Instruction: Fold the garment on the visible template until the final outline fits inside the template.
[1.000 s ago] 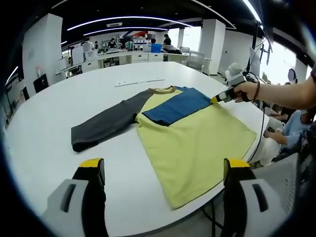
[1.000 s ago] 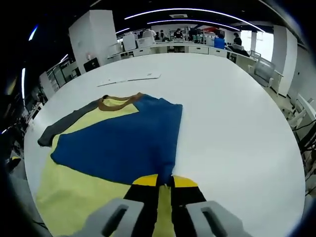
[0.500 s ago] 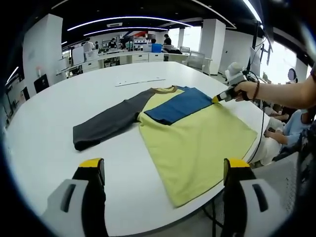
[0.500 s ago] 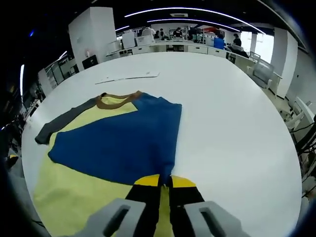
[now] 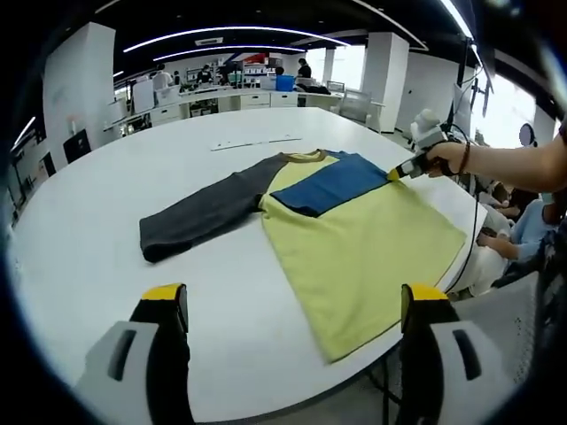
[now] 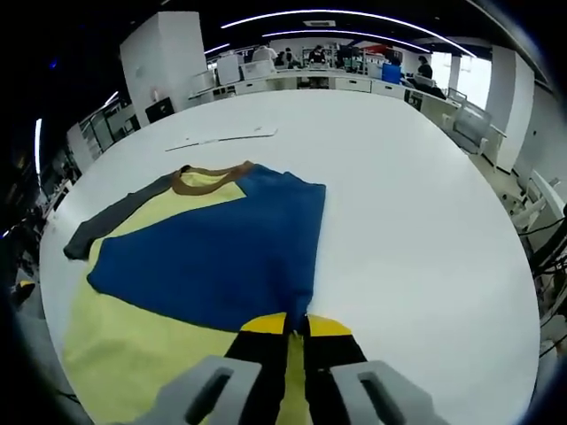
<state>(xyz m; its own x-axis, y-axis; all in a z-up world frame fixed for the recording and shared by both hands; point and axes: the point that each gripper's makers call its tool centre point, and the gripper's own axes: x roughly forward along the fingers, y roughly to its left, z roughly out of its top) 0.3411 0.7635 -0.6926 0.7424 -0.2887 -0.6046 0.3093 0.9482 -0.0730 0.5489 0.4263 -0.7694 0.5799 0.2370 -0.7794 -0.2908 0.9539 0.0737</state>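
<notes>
Pinching soft, limp shirt (image 6: 204,257) at its blue sleeve with right tongs (image 6: 296,324), keeping left tongs (image 5: 292,305) spread wide, well short.

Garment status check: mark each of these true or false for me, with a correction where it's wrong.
1. The blue sleeve is folded over the yellow body. True.
2. The grey sleeve is also folded in. False: it lies spread out flat on the white table.
3. The right gripper is shut on the garment's edge. True.
4. The left gripper grips the hem. False: its jaws stand wide apart, off the shirt.
5. The collar is brown. True.
</notes>
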